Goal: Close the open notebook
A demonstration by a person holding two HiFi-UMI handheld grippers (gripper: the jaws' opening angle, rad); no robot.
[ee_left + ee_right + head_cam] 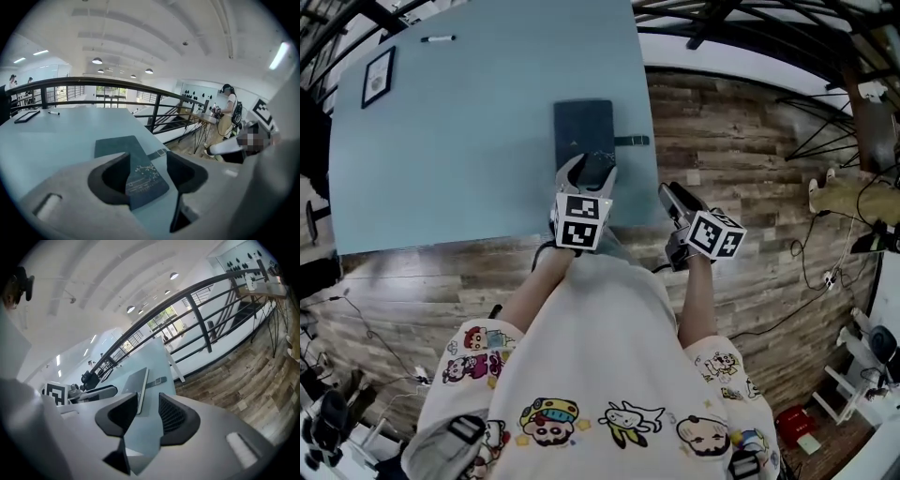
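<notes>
The dark blue notebook (583,131) lies shut and flat on the pale blue table (469,159), near its right edge, with its strap (631,142) sticking out to the right. My left gripper (586,172) hovers over the notebook's near end with its jaws open. In the left gripper view the cover (129,159) shows between the pads, untouched by them. My right gripper (677,200) is open and empty, just off the table's near right corner. In the right gripper view the notebook (135,389) appears edge-on beyond the jaws.
A pen (438,38) and a dark framed slab (378,77) lie at the table's far left. Wooden floor (741,159) runs right of the table, with a black railing (201,319) beyond. Cables (811,253) trail on the floor at right.
</notes>
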